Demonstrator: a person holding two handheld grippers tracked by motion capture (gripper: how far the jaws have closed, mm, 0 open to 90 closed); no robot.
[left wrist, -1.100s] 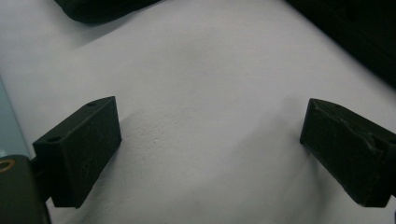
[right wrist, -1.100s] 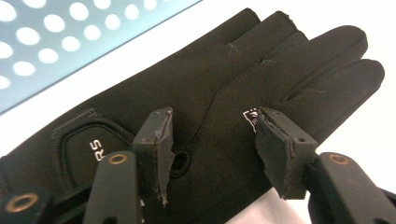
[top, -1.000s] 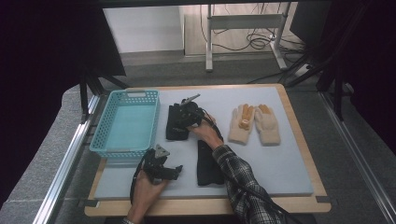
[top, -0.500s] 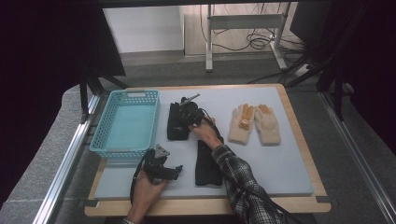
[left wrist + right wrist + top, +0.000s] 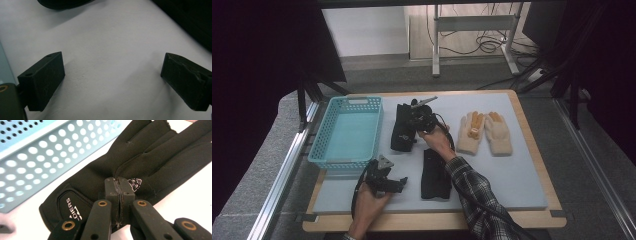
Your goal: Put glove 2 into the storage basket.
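right gripper (image 5: 119, 186) jaws pinched together on the black glove (image 5: 140, 157), lying on the mat just beside the blue basket (image 5: 37, 152) | left gripper (image 5: 112, 82) jaws wide apart, low over bare mat (image 5: 112, 45), holding nothing

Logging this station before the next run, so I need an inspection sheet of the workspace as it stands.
Surface: grey mat on a wooden-edged table.
Job's things: black glove beside the blue basket; second black glove nearer the person.
Clutter: pair of cream gloves at the right.
Grippers: right hand-held gripper shut, pinching the first glove's fabric; left hand-held gripper open over bare mat.
Cables: one trails from each gripper; more on the floor behind.
Surroundings: a metal stand's legs, dark curtains.
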